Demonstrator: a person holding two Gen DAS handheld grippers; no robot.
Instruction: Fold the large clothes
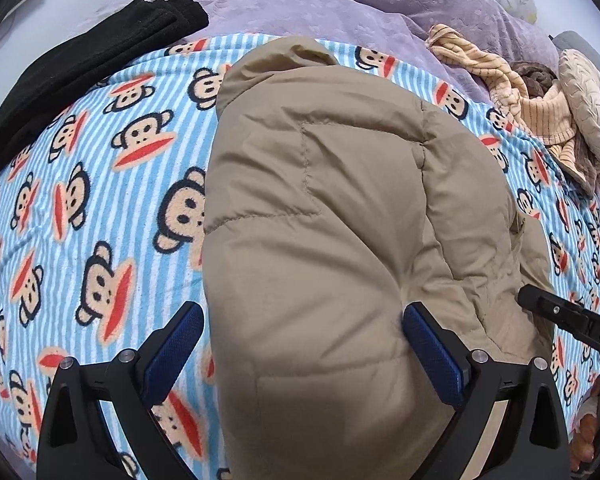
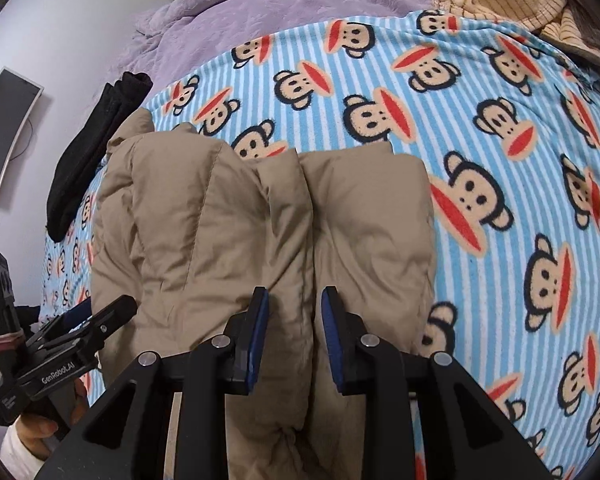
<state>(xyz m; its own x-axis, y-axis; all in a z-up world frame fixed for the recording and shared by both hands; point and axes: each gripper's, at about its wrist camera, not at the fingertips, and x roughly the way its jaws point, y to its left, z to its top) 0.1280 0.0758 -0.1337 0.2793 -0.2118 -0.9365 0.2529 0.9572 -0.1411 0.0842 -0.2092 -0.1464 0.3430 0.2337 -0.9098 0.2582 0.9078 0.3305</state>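
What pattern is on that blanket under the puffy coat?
Blue and white stripes with cartoon monkey faces, on the blanket; clearest in the right wrist view.

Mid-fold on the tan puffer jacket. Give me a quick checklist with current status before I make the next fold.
1. Left gripper open around the tan jacket: ok, jaws wide apart.
2. Right gripper gripping jacket fabric: cannot tell; jaws are narrow with a fold between them.
3. Jacket lies wholly on the monkey-print blanket: ok.
4. Black garment apart from the jacket: ok in the left view.
5. Striped beige clothes out of the way: ok.
6. Jacket folded flat: not ok, bulky.
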